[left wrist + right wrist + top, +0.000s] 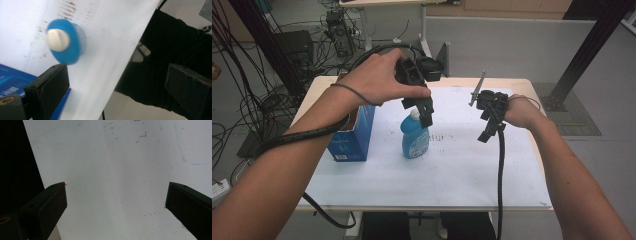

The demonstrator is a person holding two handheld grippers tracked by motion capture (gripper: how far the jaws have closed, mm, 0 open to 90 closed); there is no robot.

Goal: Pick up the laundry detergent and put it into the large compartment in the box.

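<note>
A blue bottle (414,141) with a white cap stands upright on the white sheet (452,170) near the middle of the table. My left gripper (419,108) hovers just above the cap, pointing down, jaws open and empty. In the left gripper view I look down on the bottle (73,47), which lies beyond the left jaw and outside the open left gripper (117,83). My right gripper (490,125) hangs to the right of the bottle, apart from it. It is open over bare sheet (112,157) in the right gripper view, nothing between the jaws of the right gripper (116,203).
An open blue carton (353,134) stands left of the bottle, partly under my left forearm; its corner (10,82) shows in the left gripper view. Reddish specks mark the sheet. Table legs, cables and a black post stand beyond the far edge.
</note>
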